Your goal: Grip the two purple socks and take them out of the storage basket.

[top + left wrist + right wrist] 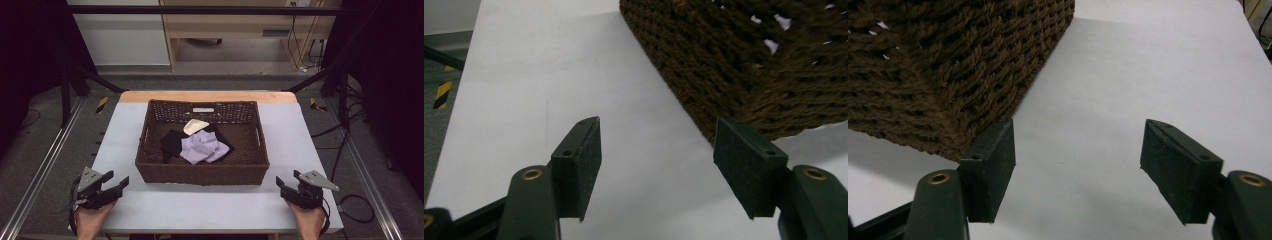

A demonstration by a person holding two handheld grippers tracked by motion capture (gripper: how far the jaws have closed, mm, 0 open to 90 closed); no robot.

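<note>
Basket (202, 172) of dark brown wicker sat at the middle of the white table (200, 207), holding a black cloth (172, 142), a crumpled lilac cloth (201, 147) and a cream piece (195, 126) at its far side. Near the table's left corner the left gripper (116, 181) rested in a hand (91, 220), jaws spread and empty, just beside the basket's near-left corner. At the right, the right gripper (288, 180) lay likewise parted, gripping nothing, close to the near-right corner.
</note>
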